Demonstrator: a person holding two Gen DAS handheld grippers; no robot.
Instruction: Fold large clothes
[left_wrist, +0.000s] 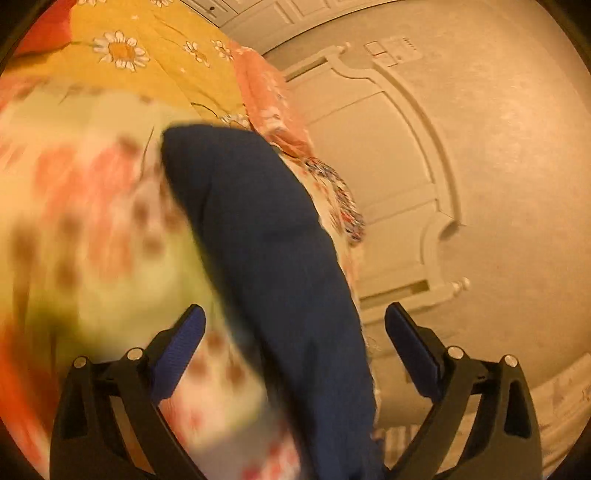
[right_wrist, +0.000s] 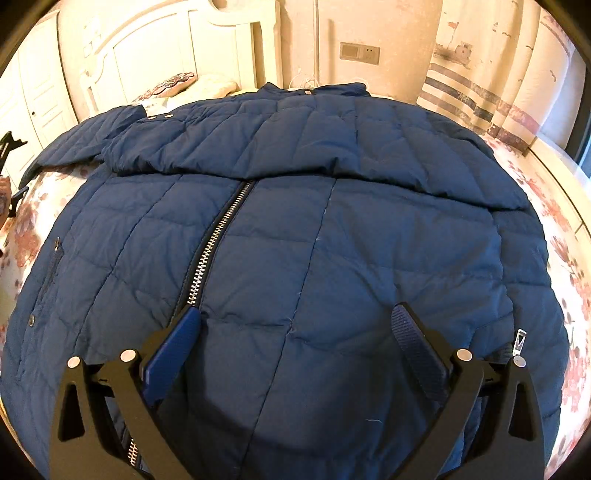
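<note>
— Across the bed (right_wrist: 546, 206), under the right gripper (right_wrist: 295, 317), the navy quilted jacket (right_wrist: 332, 229) lies spread out front-up, collar at twelve o'clock, hem toward six. How much folding would you say is done?

— Very little, by my reading. One sleeve (right_wrist: 240, 147) is laid across the chest from roughly ten o'clock to three o'clock, which looks like a first fold. The zipper (right_wrist: 218, 236) runs down from the centre toward seven o'clock and the body is full length, so the side folds and the hem-to-collar fold seem left to do.

— And the tongs?

— The right gripper's jaws stand wide apart just above the lower front panel, grasping nothing. The left gripper (left_wrist: 295, 321) is likewise released, jaws spread. A blurred strip of navy fabric (left_wrist: 266, 251) runs between them from eleven o'clock down to six, but neither pad presses it, as far as I can see.

— Which part of the jacket is that strip?

— Cannot tell; the left view is smeared. Behind it are the floral bedsheet (left_wrist: 74, 221), a yellow daisy quilt (left_wrist: 147, 48) at eleven o'clock, and a white headboard (left_wrist: 406, 155) at two.
</note>
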